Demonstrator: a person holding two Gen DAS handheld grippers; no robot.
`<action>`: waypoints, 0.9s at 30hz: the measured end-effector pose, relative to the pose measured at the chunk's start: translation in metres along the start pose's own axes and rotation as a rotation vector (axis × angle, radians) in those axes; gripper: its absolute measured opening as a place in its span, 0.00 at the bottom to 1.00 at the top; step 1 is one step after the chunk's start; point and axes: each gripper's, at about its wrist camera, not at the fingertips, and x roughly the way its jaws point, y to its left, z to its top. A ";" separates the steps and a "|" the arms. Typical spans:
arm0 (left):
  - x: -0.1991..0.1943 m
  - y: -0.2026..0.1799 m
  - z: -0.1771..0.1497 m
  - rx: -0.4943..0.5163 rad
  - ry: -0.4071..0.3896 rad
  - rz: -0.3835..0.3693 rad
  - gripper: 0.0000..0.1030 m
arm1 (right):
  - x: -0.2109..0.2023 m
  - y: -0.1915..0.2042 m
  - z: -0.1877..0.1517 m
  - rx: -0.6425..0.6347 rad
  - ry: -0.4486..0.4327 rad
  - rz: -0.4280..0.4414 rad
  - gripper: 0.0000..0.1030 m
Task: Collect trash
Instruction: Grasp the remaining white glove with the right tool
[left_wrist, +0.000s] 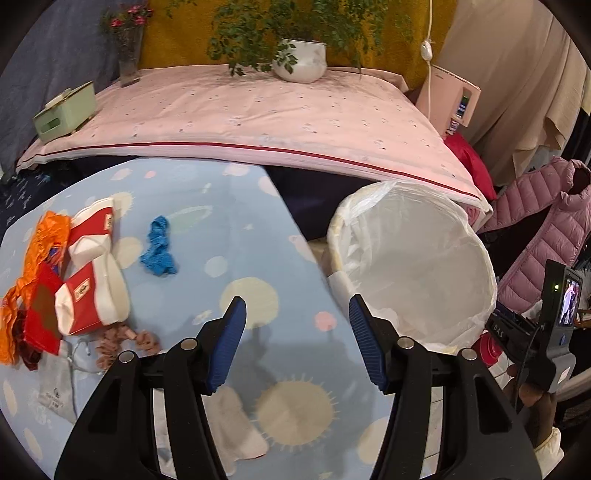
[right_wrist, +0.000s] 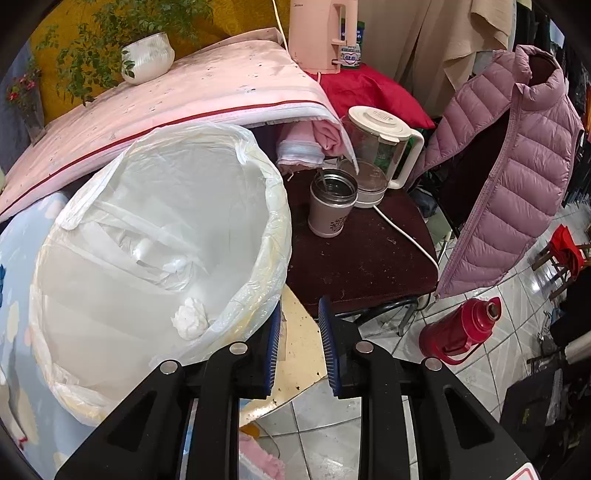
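Note:
My left gripper (left_wrist: 297, 310) is open and empty above a light blue patterned cloth (left_wrist: 236, 236). On the cloth lie red and white cartons (left_wrist: 90, 280), an orange wrapper (left_wrist: 40, 243), a crumpled blue scrap (left_wrist: 159, 247), pink scraps (left_wrist: 125, 341) and a white tissue (left_wrist: 236, 421). To the right stands a bin lined with a white bag (left_wrist: 413, 266). My right gripper (right_wrist: 299, 317) is open and empty just right of the bin's rim (right_wrist: 273, 206). A white crumpled wad (right_wrist: 192, 317) lies inside the bin.
A pink mattress (left_wrist: 258, 110) with a potted plant (left_wrist: 301, 61), a vase (left_wrist: 129, 55) and a green box (left_wrist: 66, 110) lies behind. A dark stool (right_wrist: 369, 251) holds a cup (right_wrist: 330, 206) and kettle (right_wrist: 376, 155). A red flask (right_wrist: 461, 328) lies on the tiled floor.

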 end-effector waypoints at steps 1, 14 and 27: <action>-0.003 0.006 -0.002 -0.005 -0.003 0.009 0.53 | 0.000 0.001 -0.001 0.001 0.006 0.005 0.23; -0.044 0.109 -0.072 -0.169 0.016 0.202 0.85 | -0.101 0.042 -0.017 -0.118 -0.141 0.050 0.60; -0.029 0.162 -0.134 -0.303 0.114 0.218 0.71 | -0.129 0.211 -0.084 -0.412 -0.033 0.392 0.63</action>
